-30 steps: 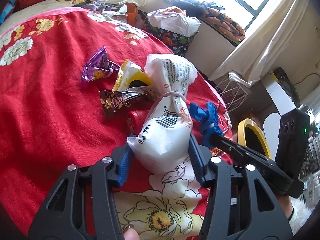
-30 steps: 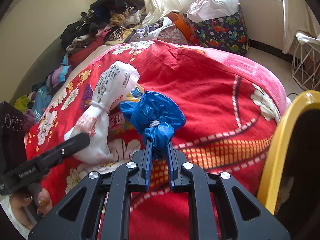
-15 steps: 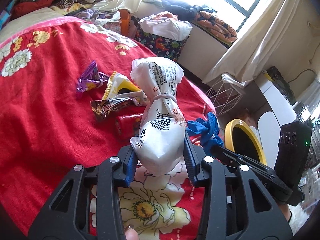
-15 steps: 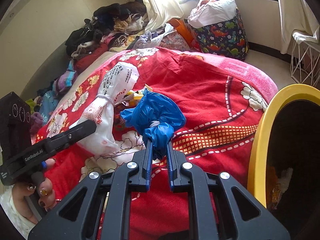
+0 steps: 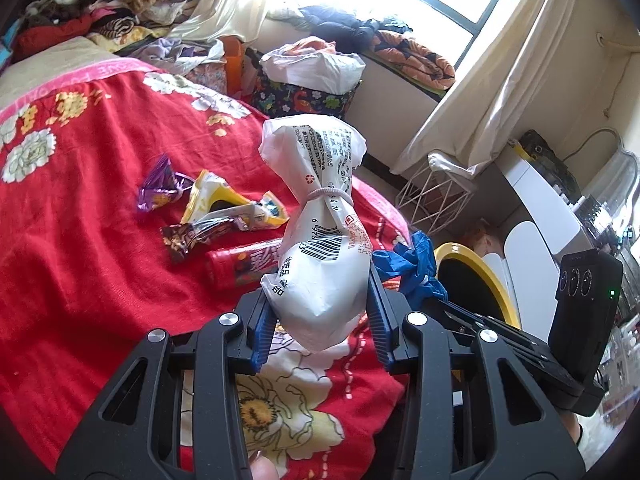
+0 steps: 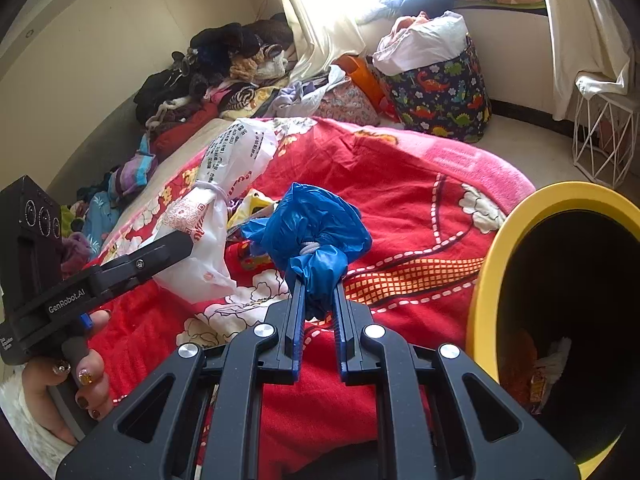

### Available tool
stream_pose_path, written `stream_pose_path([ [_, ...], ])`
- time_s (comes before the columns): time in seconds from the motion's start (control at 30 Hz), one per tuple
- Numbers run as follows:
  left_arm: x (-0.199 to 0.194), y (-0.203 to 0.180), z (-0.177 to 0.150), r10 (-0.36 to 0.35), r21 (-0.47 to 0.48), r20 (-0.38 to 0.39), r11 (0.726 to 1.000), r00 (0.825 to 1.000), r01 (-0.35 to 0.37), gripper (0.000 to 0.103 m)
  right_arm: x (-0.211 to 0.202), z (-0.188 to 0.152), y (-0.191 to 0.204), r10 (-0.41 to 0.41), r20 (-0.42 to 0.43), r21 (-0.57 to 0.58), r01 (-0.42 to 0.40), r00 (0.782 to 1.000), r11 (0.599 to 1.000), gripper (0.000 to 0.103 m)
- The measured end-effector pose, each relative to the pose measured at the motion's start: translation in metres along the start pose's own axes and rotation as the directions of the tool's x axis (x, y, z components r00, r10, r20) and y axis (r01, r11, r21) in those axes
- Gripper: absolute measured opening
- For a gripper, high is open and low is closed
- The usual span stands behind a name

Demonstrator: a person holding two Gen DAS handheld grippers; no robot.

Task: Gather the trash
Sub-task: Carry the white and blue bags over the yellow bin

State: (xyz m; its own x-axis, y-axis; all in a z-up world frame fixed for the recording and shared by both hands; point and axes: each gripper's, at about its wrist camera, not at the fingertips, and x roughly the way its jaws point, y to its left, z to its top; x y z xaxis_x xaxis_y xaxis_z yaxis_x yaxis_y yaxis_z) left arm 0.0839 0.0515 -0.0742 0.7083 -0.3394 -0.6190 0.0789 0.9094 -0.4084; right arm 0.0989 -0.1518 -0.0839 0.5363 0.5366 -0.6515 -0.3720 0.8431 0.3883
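My left gripper [image 5: 320, 312] is shut on a white tied plastic bag [image 5: 320, 236] with a barcode, held up above the red bed cover [image 5: 80, 240]. The same white bag [image 6: 224, 200] hangs at the left of the right wrist view. My right gripper [image 6: 318, 300] is shut on a blue tied plastic bag [image 6: 308, 232], which also shows as a blue bag [image 5: 416, 268] to the right in the left wrist view. A yellow-rimmed bin [image 6: 496, 264] with trash inside stands right of the bed. Several snack wrappers [image 5: 208, 216] and a red tube [image 5: 240, 268] lie on the cover.
A dinosaur-print basket [image 6: 440, 92] holding a white bag stands beyond the bed. A white wire stand [image 6: 604, 136] is at the far right near the curtain. Clothes [image 6: 216, 72] are piled along the wall. A person's hand [image 6: 68, 384] holds the left gripper's handle.
Both grippers have risen with their bags, lifting them off the cover. The yellow bin has come much closer in the right wrist view. The left jaws narrowed slightly on the white bag.
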Motion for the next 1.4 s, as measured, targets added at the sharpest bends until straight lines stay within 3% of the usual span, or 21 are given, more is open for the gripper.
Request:
stream_pose_path([
  [0.7, -0.012, -0.050, 0.004, -0.056, 0.086, 0.029, 0.995, 0.998, 0.053, 0.033, -0.052, 0.000, -0.020, -0.034, 0.094, 0.035, 0.031, 0.995, 0.999, 0.012],
  [1.4, -0.001, -0.102, -0.009, -0.097, 0.173, -0.009, 0.980, 0.995, 0.098, 0.033, -0.096, -0.009, -0.071, -0.121, 0.176, 0.147, 0.096, 0.977, 0.985, 0.012],
])
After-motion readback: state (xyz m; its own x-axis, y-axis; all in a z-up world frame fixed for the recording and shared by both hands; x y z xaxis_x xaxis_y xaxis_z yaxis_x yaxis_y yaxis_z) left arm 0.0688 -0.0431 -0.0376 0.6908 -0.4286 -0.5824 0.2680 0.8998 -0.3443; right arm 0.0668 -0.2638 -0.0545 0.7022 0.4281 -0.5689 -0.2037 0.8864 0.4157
